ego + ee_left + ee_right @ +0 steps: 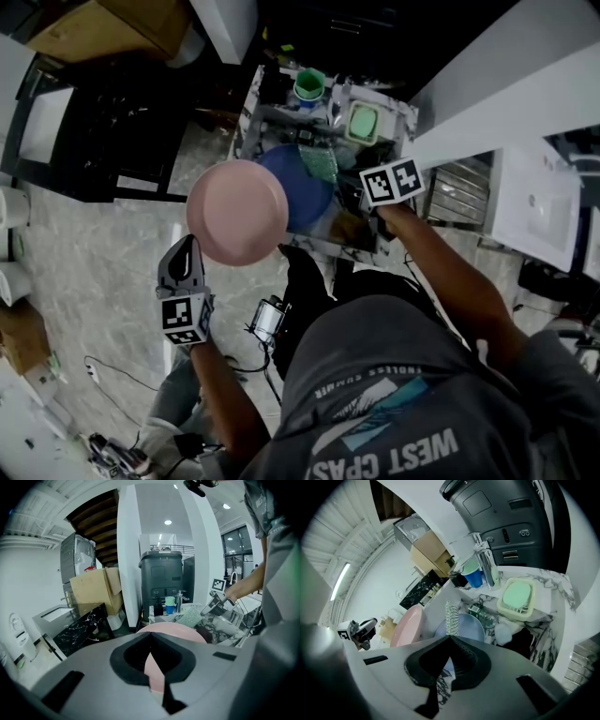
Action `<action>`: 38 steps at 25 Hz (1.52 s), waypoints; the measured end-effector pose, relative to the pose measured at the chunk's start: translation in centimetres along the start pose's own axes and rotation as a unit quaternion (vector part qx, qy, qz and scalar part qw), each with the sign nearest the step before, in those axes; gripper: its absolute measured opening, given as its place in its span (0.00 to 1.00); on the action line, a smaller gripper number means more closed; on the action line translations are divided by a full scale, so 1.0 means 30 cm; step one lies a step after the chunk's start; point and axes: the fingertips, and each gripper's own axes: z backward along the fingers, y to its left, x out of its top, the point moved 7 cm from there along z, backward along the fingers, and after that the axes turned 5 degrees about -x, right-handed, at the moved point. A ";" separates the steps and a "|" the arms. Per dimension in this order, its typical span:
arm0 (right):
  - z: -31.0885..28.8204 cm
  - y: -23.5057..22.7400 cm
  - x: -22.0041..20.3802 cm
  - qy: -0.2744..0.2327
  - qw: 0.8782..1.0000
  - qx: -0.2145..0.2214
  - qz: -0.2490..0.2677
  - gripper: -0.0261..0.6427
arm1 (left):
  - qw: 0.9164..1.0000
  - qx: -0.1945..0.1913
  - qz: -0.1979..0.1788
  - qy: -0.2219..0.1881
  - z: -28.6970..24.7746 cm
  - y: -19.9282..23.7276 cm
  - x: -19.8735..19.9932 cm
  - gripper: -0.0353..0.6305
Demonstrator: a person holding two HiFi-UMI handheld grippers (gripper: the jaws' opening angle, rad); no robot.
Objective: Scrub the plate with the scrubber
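Observation:
My left gripper (190, 251) is shut on the rim of a pink plate (236, 211), holding it tilted up beside the sink. In the left gripper view the pink plate (174, 631) rises from between the jaws of the left gripper (151, 645). A silvery-green mesh scrubber (450, 616) is pinched in my right gripper (449, 641), which is shut on it. From the head view, the right gripper (345, 178) holds the scrubber (320, 162) over a blue plate (298, 192), just right of the pink plate. Scrubber and pink plate are apart.
The marble sink counter (251, 103) carries a pale green soap dish (516, 596), a faucet (485, 566), and a blue cup (474, 579) with a green cup (309, 84) by it. A black marble cabinet (79, 627) and cardboard box (96, 590) stand to the left.

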 end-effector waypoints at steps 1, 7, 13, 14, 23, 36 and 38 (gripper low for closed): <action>-0.012 -0.006 -0.005 0.004 1.000 -0.001 -0.003 0.08 | 1.000 0.001 0.001 0.002 0.000 -0.001 0.003 0.05; -0.060 -0.036 -0.039 0.024 0.999 -0.005 -0.022 0.08 | 1.000 0.008 0.006 0.013 0.006 -0.002 0.008 0.05; -0.027 -0.073 -0.077 0.030 0.999 -0.005 -0.044 0.08 | 1.000 0.006 0.009 0.019 0.004 -0.006 -0.014 0.05; -0.012 -0.083 -0.081 0.028 0.998 -0.006 -0.047 0.08 | 1.000 0.006 0.009 0.019 0.002 -0.008 -0.012 0.05; 0.207 -0.232 -0.039 -0.042 0.994 -0.014 -0.096 0.08 | 1.000 -0.002 0.002 0.021 -0.015 -0.038 0.002 0.05; 0.438 -0.515 0.024 -0.178 0.960 -0.029 -0.215 0.08 | 0.999 -0.017 -0.019 0.021 -0.049 -0.112 0.051 0.05; 0.443 -0.564 0.015 -0.193 0.950 -0.023 -0.243 0.08 | 0.999 -0.018 -0.021 0.023 -0.052 -0.125 0.057 0.05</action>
